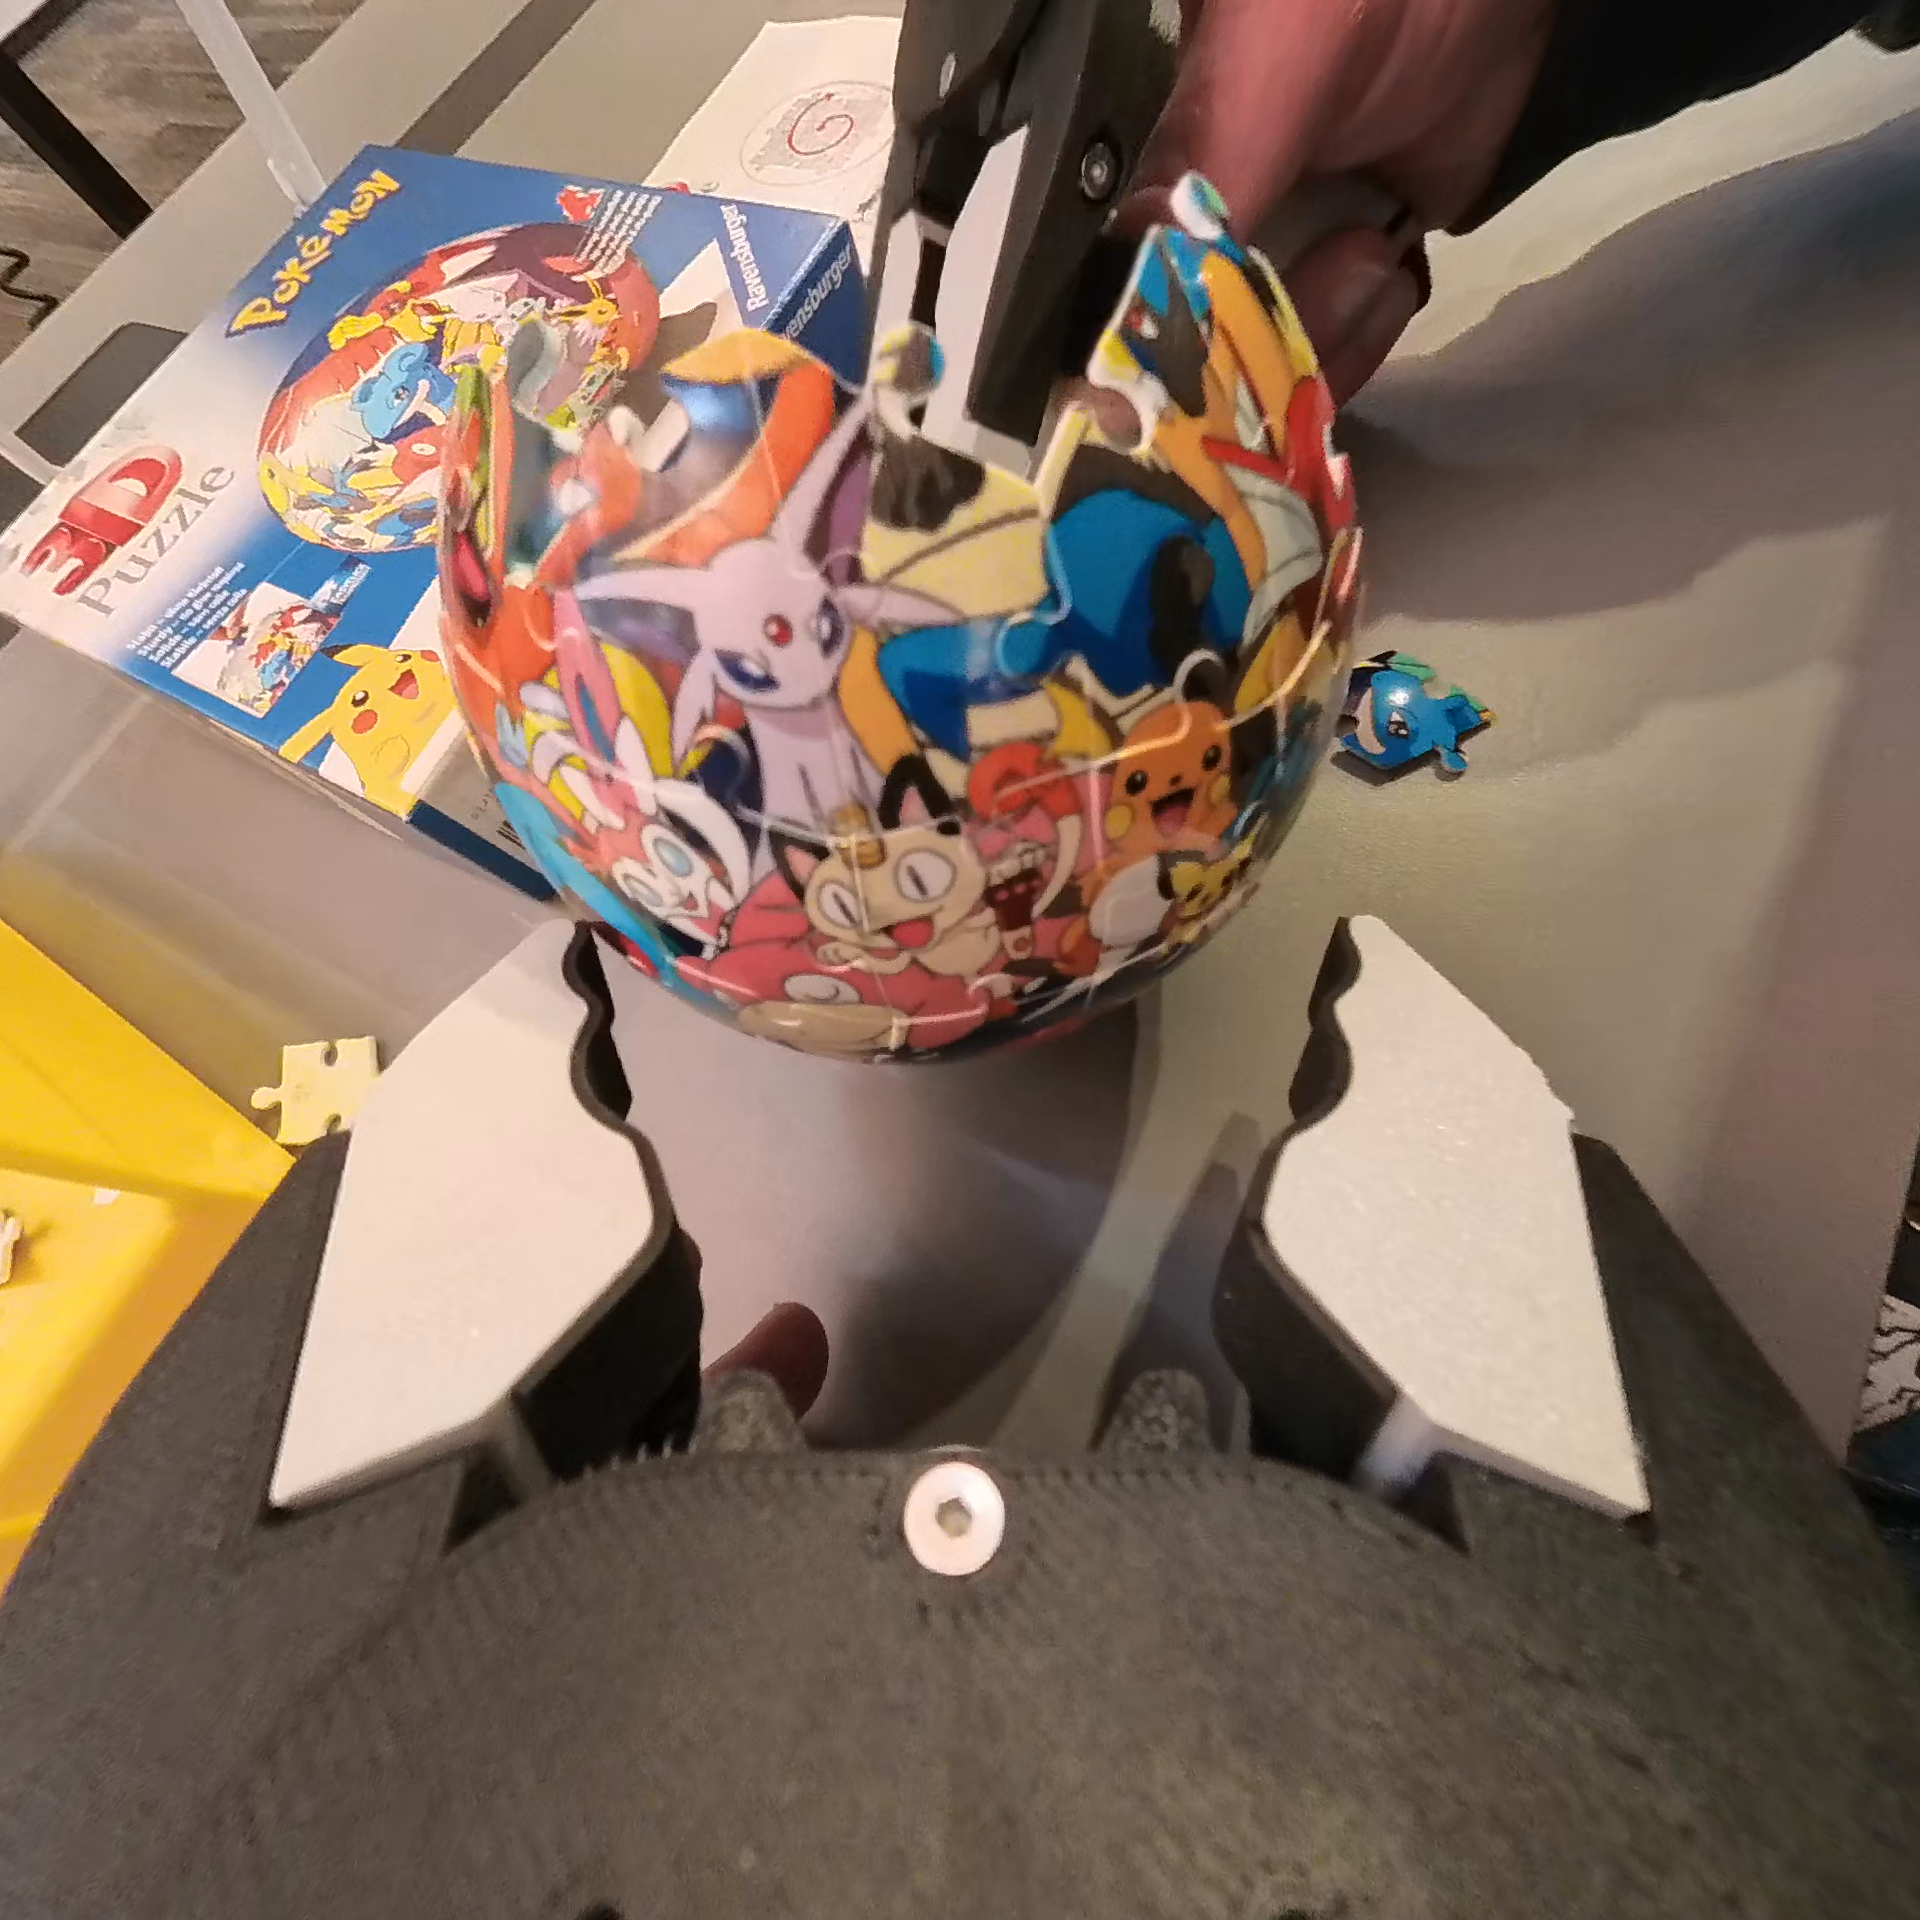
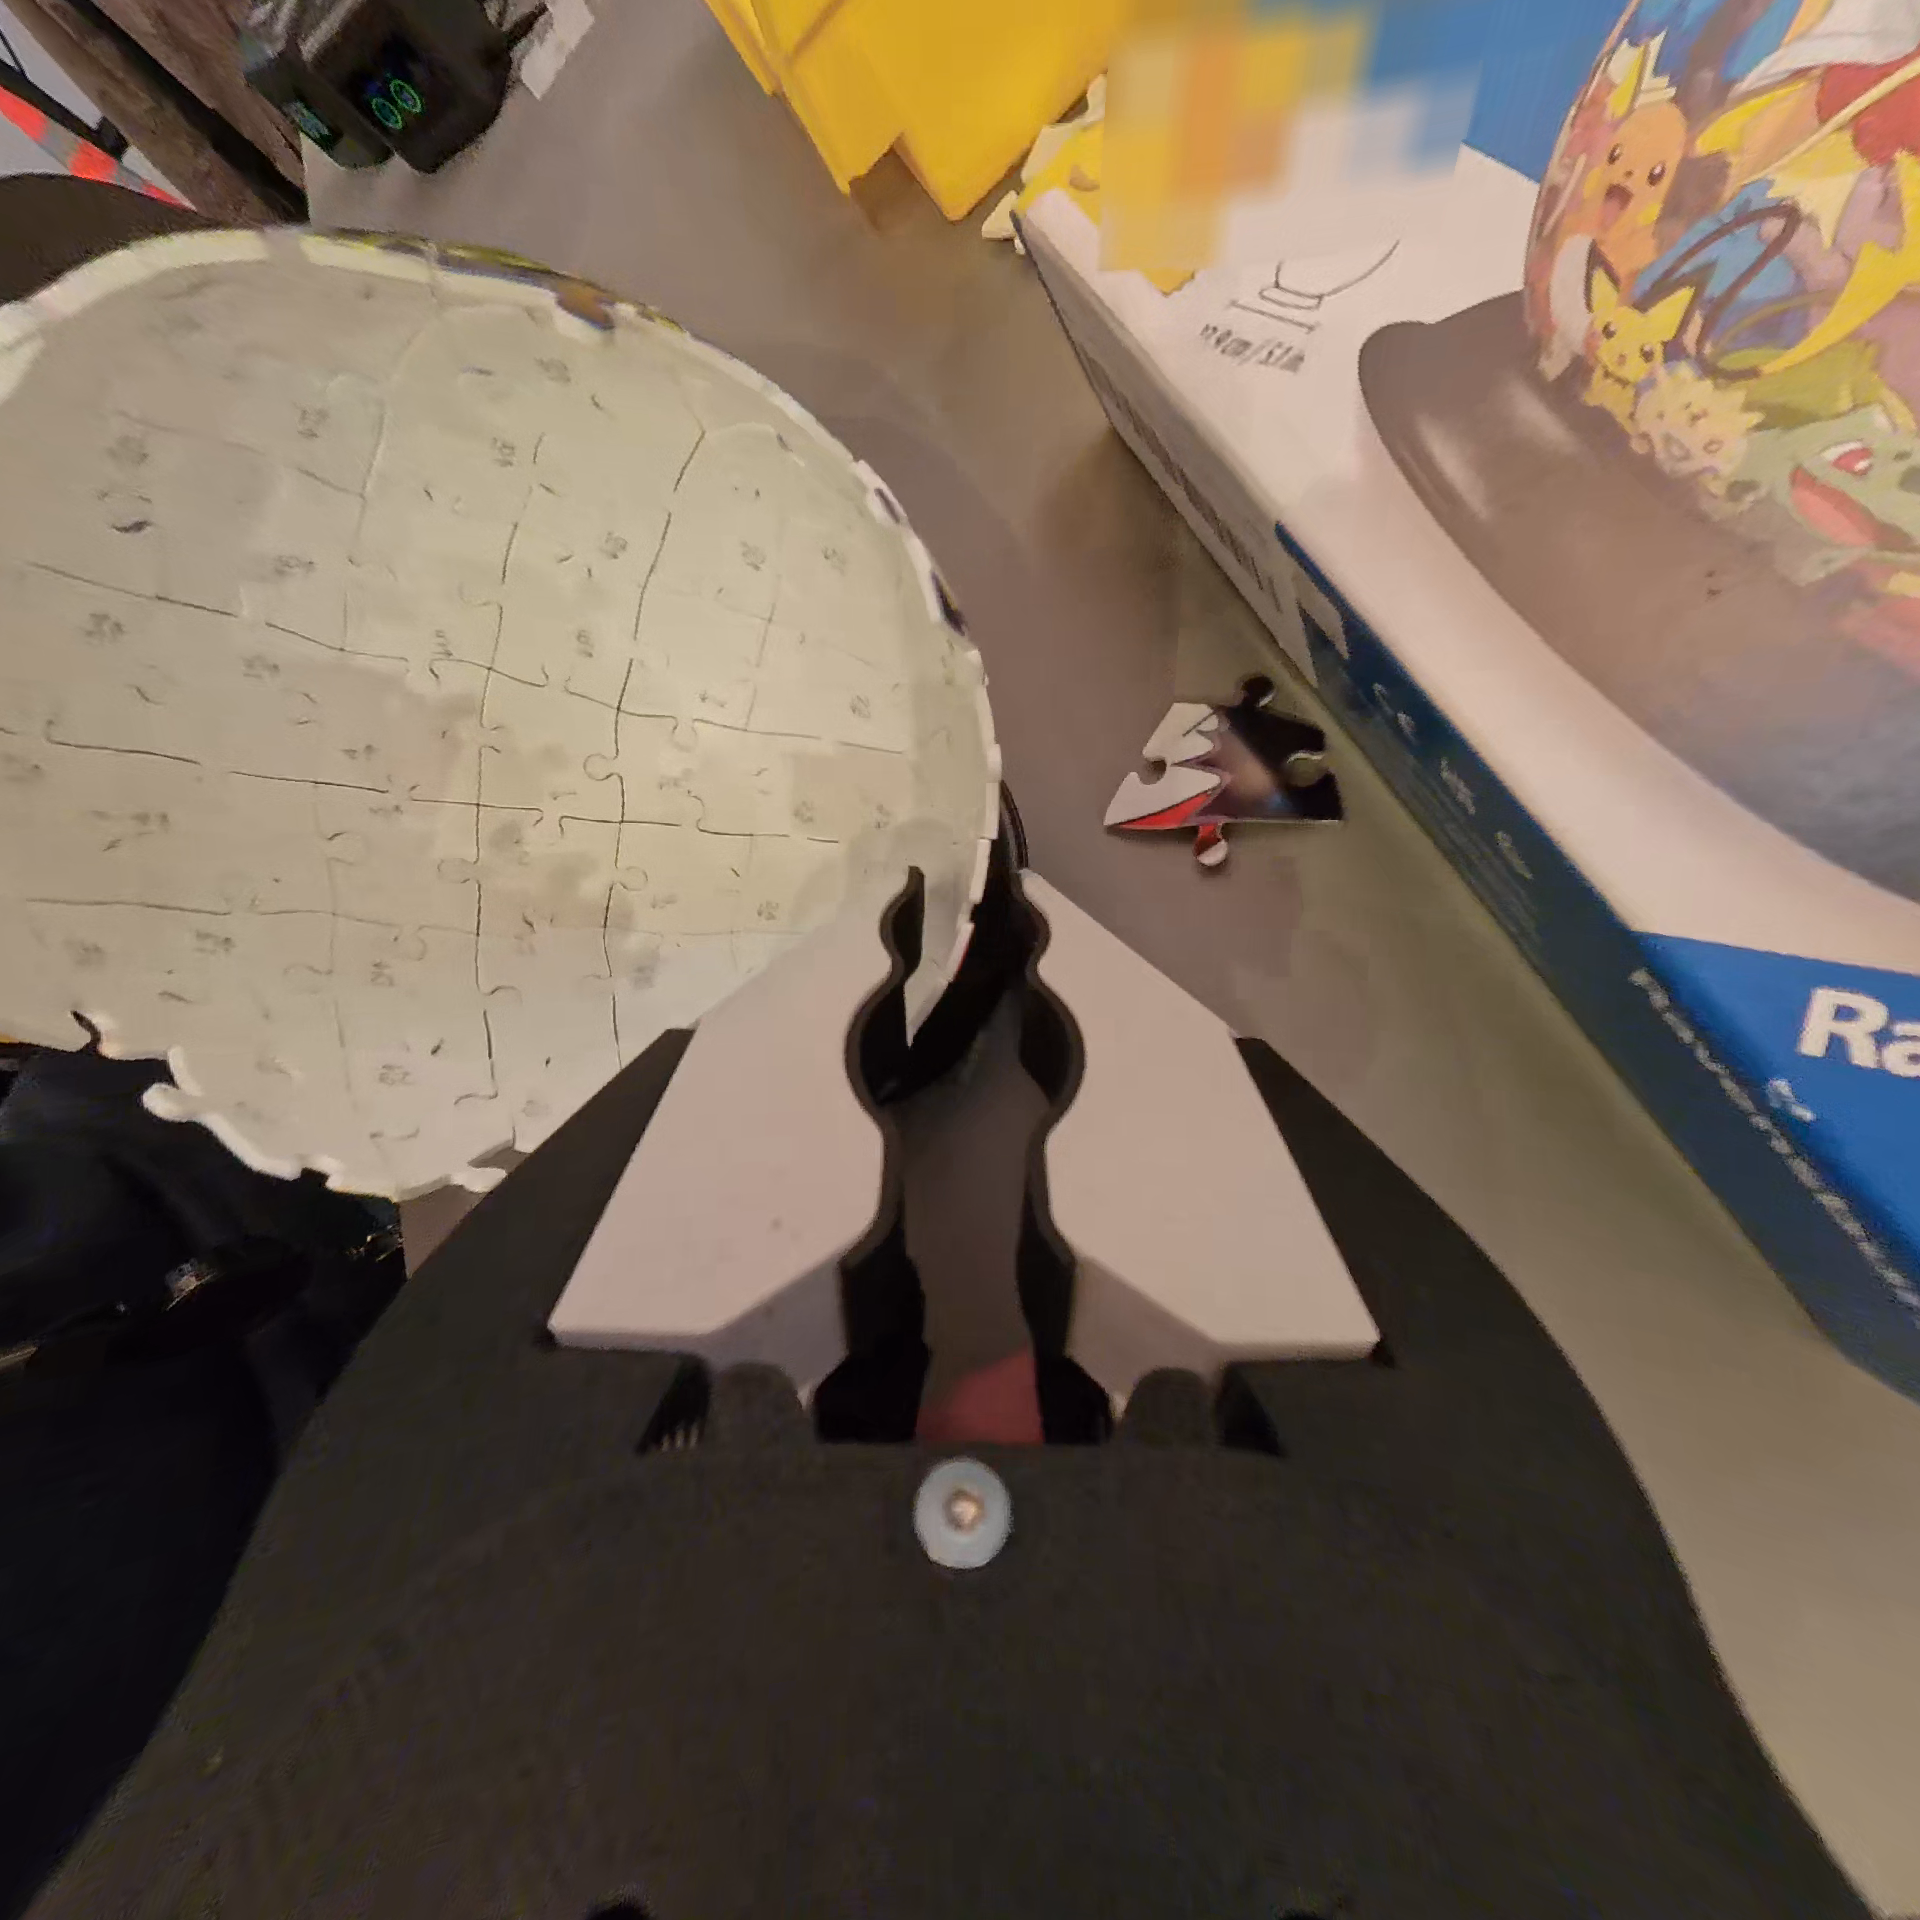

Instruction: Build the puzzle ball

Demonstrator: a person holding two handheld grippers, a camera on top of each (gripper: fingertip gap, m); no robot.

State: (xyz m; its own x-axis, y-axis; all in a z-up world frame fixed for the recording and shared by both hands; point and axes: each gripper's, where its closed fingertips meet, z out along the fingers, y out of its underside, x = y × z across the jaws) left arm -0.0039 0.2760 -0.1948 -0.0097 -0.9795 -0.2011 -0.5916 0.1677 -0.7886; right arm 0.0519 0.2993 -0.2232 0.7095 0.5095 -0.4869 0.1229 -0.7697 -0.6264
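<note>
Left wrist view, left tool (image 1: 966,935) spread wide at lower centre, half-built ball (image 1: 904,665) mid-frame, right tool (image 2: 961,914) clamped on its rim, seemingly lifted off the tabletop (image 1: 1610,520), box (image 1: 343,520) upper left.

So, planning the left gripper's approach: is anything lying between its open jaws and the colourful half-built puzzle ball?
No. In the left wrist view, only bare grey tabletop separates the left gripper from the puzzle ball.

Indoor light, moderate and warm. Soft-edged shadows fall on the grey surface (image 1: 1662,520) right of the puzzle ball (image 1: 904,665). Strong fisheye stretch at the edges. Motion blur on the near gripper bodies and the box (image 2: 1558,644); mosaic patch far right.
</note>
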